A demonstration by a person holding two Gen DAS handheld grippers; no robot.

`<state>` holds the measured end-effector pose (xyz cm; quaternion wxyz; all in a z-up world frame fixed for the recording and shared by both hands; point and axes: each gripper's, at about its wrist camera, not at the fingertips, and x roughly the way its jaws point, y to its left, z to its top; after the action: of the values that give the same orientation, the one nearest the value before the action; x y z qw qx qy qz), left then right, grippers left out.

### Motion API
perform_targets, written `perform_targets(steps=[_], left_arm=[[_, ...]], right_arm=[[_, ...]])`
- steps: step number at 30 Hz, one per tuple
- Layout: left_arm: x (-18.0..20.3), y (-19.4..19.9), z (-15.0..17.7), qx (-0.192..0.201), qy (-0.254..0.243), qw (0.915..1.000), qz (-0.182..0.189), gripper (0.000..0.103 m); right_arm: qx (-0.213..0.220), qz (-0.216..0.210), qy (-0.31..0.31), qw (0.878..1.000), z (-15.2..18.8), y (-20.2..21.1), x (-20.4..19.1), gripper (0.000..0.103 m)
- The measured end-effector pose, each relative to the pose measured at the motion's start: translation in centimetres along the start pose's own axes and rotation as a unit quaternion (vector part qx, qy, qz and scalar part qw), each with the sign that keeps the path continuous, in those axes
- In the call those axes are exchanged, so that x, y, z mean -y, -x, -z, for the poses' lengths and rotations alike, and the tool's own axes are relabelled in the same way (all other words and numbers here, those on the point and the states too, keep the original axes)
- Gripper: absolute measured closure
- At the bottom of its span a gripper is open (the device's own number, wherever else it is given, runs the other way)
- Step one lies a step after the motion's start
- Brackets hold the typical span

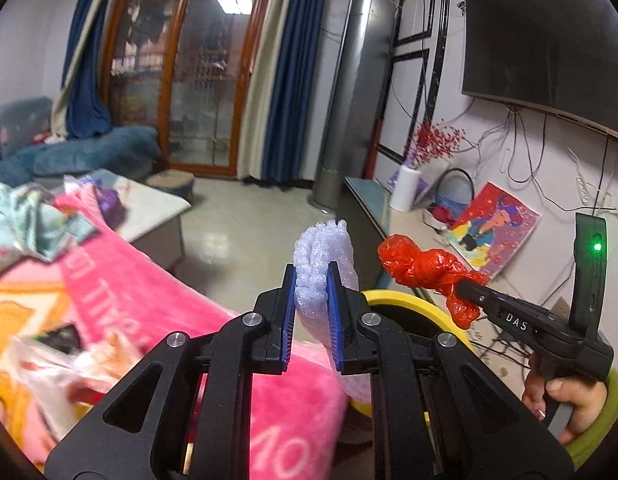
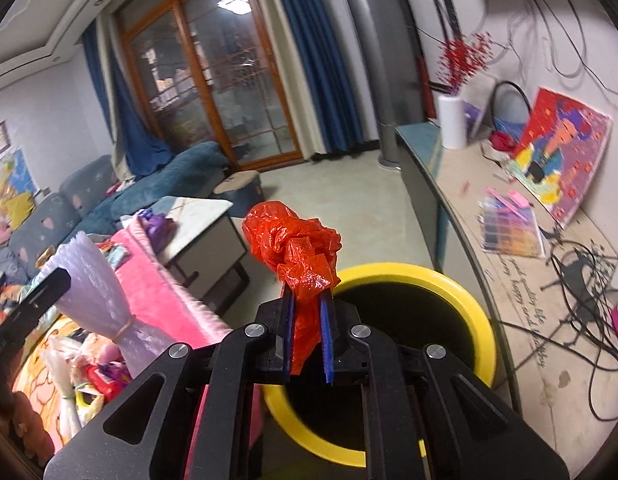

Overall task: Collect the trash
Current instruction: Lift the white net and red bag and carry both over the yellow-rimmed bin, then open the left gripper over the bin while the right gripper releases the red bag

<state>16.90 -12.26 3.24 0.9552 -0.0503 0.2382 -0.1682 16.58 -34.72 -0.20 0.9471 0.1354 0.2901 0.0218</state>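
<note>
Left gripper (image 1: 312,280) clamps a white foam-mesh sleeve (image 1: 323,256). Right gripper (image 2: 307,304) clamps a crumpled red plastic bag (image 2: 295,248), held above the near rim of a round yellow-rimmed bin (image 2: 449,284). Bin stands between the pink blanket (image 1: 121,272) and the long counter's edge (image 2: 461,216).

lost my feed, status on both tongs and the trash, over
Left tongs shut on white foam wrap. Right tongs shut on red plastic bag. Yellow bin open just ahead of the right tongs. Nothing blocking its mouth.
</note>
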Motion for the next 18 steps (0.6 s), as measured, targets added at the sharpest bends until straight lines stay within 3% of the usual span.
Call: perform_targets(steps=[10,17,18], left_arm=[[3.6,-5.0,2.0,-0.043,-0.016,0.9983,0.035,0.093],[5.0,-7.1,3.3,-0.064,-0.023,0.9961,0.057,0.091],[5.0,-7.4,3.4,-0.069,-0.02,0.9956,0.061,0.085]], right_arm=[[-0.042,0.037,-0.057,0.997,1.0,-1.4,5.7,0.092],[-0.07,0.042,-0.077,0.994,1.7,-2.9,7.5,0.09],[-0.075,0.041,-0.08,0.993,1.9,-3.1,7.6,0.087]])
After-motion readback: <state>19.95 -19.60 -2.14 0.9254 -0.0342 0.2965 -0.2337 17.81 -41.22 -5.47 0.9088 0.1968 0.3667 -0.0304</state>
